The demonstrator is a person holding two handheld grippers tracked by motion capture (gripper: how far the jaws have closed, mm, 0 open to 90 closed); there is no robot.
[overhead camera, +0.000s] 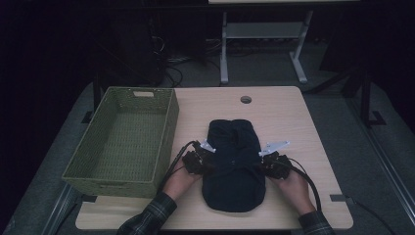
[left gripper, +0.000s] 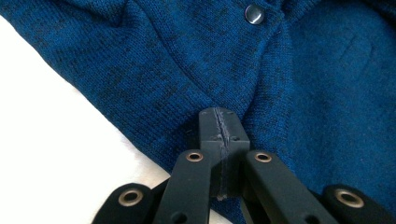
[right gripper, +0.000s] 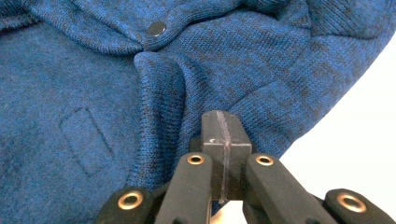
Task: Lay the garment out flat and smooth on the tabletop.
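Note:
A dark blue knitted garment (overhead camera: 232, 166) lies folded in a long oval on the middle of the wooden table (overhead camera: 284, 117). My left gripper (overhead camera: 205, 164) is at its left edge and my right gripper (overhead camera: 264, 164) at its right edge, level with each other. In the left gripper view the jaws are pressed together at the left gripper (left gripper: 219, 122), and creases in the knit (left gripper: 163, 56) run into them. In the right gripper view the right gripper (right gripper: 223, 125) is likewise shut, with a fold of knit (right gripper: 159, 93) drawn to it. A metal snap (left gripper: 254, 14) (right gripper: 156, 29) sits farther in.
A green woven basket (overhead camera: 169, 122) stands open on the table's left part, close to my left hand. A round cable hole (overhead camera: 245, 100) is near the far edge. Beyond the table are a white desk frame (overhead camera: 264, 34) and floor cables.

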